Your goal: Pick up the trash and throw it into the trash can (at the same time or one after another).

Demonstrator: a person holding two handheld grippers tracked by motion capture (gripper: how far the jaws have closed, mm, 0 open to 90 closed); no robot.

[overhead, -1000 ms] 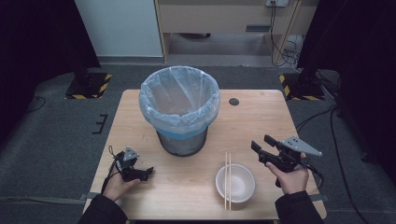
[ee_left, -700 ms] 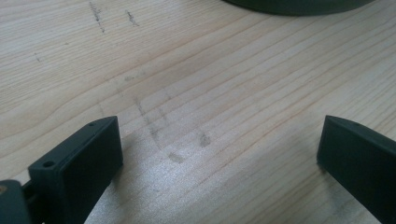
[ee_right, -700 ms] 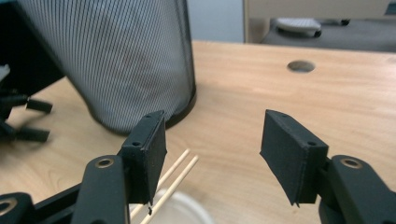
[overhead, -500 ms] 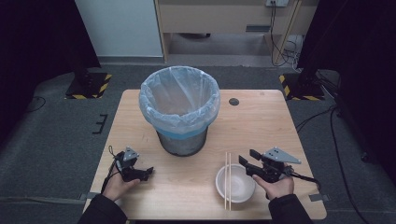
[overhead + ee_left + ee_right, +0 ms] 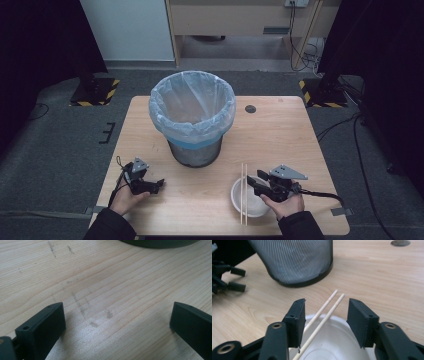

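We see a pair of pale wooden chopsticks (image 5: 243, 192) lying side by side across the rim of a white bowl (image 5: 250, 197). The bowl sits upright on the counter (image 5: 280, 135), near its front edge.

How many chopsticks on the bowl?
2. Both chopsticks lie side by side across the white bowl, its left part in the high view, tips toward the bin, between the right gripper jaws, untouched.

Chopsticks (image 5: 322, 317) near ends cut by bottom edge; bowl (image 5: 337, 340) likewise cropped.
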